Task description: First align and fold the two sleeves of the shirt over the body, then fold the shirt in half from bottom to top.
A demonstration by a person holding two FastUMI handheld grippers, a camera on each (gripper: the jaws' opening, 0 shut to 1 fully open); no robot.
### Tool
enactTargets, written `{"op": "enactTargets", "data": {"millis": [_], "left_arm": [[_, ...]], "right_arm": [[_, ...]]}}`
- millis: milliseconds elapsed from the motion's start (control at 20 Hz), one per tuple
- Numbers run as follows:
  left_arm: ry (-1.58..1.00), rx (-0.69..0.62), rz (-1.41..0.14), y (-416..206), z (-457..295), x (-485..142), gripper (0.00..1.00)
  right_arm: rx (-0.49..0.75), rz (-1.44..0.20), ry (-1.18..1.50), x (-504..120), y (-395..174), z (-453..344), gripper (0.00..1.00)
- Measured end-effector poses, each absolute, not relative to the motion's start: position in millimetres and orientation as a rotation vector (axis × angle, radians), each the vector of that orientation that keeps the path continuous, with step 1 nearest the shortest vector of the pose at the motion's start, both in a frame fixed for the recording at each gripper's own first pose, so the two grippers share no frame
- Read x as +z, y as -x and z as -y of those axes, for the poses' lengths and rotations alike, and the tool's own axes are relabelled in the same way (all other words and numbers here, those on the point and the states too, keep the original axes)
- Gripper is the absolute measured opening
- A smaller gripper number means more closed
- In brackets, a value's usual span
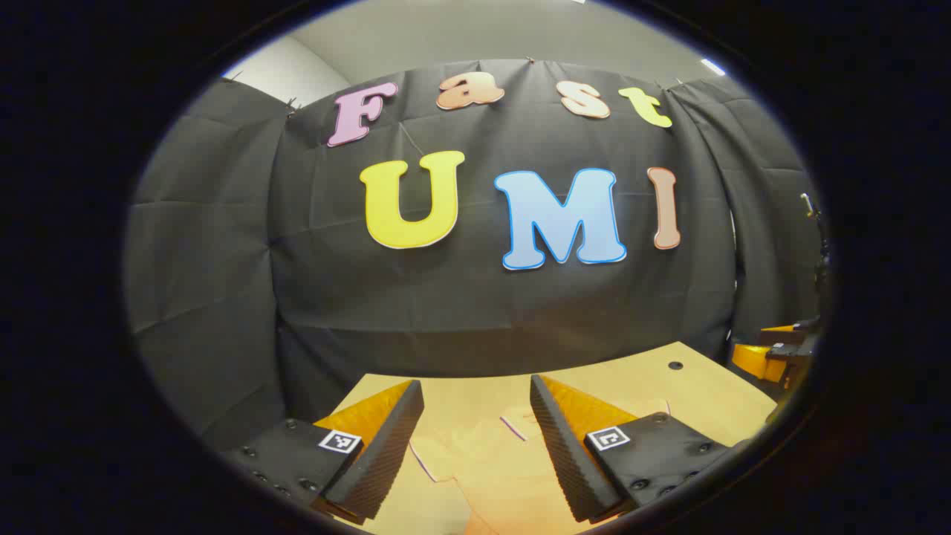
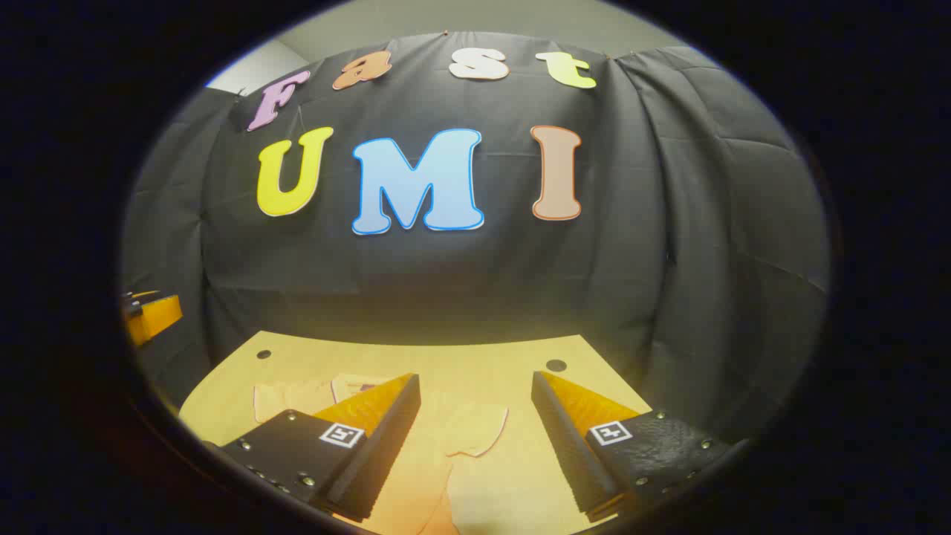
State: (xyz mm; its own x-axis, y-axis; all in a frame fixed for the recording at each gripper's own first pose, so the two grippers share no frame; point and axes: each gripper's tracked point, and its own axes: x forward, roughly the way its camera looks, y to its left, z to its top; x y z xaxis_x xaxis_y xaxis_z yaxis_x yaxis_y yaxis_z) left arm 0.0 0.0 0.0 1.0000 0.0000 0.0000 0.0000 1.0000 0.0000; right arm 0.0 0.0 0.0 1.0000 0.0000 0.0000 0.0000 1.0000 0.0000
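On the wooden table [image 2: 475,357] the pale shirt [image 1: 498,461] lies flat, sleeves [image 2: 475,431] unfolded; I hold left gripper [image 1: 475,438] and right gripper [image 2: 475,438] spread, empty, above it. No fold done yet.

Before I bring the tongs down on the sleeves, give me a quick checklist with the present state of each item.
1. Left tongs open, nothing between the fingers: ok.
2. Right tongs open, nothing held: ok.
3. Shirt lying on the table: ok.
4. Sleeve lying out to the side, not yet folded over the body: ok to start.
5. Shirt flat and free of wrinkles: cannot tell, it blends with the table.
6. Both tongs raised above the cloth, not touching it: ok.
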Motion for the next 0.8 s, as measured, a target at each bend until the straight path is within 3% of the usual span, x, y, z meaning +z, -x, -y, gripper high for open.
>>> {"op": "enactTargets", "data": {"millis": [800], "left_arm": [[0.01,0.014,-0.015,-1,-10,-5,0.95]], "right_arm": [[-0.013,-0.041,-0.019,-15,2,0,0.95]]}}
